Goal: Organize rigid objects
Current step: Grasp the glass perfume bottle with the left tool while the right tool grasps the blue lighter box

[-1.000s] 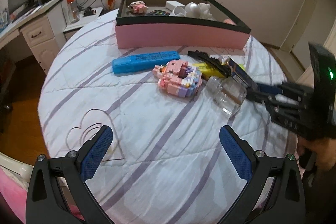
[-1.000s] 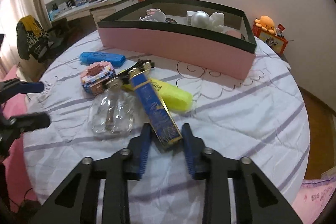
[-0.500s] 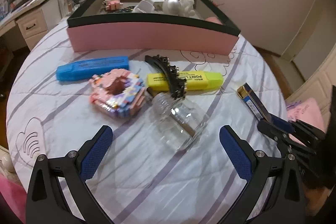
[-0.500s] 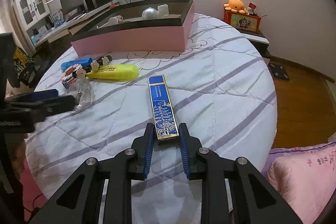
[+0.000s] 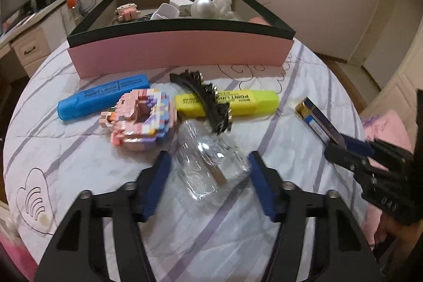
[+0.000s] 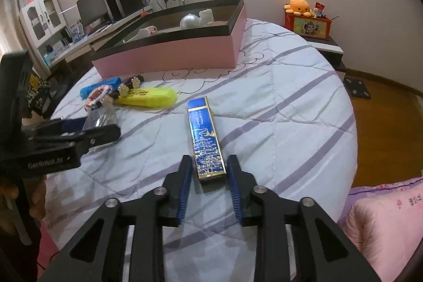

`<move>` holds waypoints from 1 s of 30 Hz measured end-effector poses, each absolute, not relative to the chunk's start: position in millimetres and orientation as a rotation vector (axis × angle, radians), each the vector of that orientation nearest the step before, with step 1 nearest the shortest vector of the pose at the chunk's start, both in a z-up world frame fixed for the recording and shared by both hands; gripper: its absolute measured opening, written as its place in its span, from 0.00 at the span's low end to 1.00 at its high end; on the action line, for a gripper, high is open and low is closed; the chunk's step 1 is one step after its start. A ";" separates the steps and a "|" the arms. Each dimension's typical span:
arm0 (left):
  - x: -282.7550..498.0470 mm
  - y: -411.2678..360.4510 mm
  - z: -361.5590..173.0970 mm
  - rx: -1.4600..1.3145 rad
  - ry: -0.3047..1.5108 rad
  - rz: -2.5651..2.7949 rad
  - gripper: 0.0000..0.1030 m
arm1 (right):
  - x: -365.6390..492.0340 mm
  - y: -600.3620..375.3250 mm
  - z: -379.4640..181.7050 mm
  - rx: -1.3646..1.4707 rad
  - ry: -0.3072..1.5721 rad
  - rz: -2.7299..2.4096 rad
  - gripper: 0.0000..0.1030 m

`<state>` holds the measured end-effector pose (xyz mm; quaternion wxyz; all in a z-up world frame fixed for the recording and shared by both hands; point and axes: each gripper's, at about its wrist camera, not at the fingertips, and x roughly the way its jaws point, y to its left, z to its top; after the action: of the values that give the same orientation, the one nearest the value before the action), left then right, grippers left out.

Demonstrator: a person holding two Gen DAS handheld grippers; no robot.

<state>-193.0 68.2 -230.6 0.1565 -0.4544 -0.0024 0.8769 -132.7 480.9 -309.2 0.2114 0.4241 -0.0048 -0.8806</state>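
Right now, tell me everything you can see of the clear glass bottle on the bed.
The clear glass bottle lies on its side on the striped quilt, neck pointing toward the black hair clip and yellow highlighter. It is transparent and squat, with something brownish showing through its glass. The left gripper straddles it, one blue pad on each side; contact cannot be confirmed. The pink brick toy sits just beside it.
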 end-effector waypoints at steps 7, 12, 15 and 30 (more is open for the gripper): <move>-177.6 46.8 -229.6 -1.291 -0.004 2.466 0.51 | -142.1 463.8 -306.4 1.185 0.043 -2.464 0.46; -162.0 26.2 -228.8 -1.281 -0.031 2.418 0.51 | -149.5 458.3 -307.9 1.181 0.069 -2.485 0.46; -153.2 13.9 -229.7 -1.275 -0.045 2.403 0.52 | -148.3 454.5 -308.6 1.185 0.097 -2.499 0.46; -151.4 19.8 -235.4 -1.236 0.116 2.558 0.50 | -132.2 441.7 -310.9 1.186 0.100 -2.506 0.45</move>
<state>-151.4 19.8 -235.4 0.1486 -0.4297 0.0402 0.8897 -132.2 441.7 -310.9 0.1825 0.4204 0.0353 -0.8881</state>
